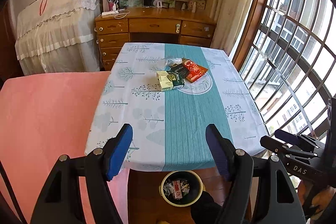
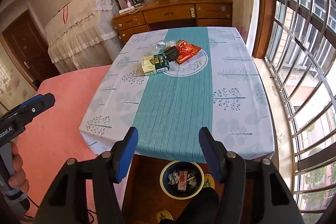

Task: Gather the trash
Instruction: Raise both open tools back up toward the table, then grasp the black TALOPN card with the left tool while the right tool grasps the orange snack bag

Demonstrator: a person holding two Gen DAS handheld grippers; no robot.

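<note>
Trash lies in a pile at the middle of the table: a cream and green carton, a dark packet, a red wrapper and a crumpled clear plastic bottle. A round bin with paper scraps in it stands on the floor below the table's near edge. My left gripper is open and empty, above the near edge. My right gripper is open and empty, above the near edge and the bin.
The table has a blue and white cloth. A pink bed adjoins its left side. A barred window runs along the right. A wooden desk stands behind.
</note>
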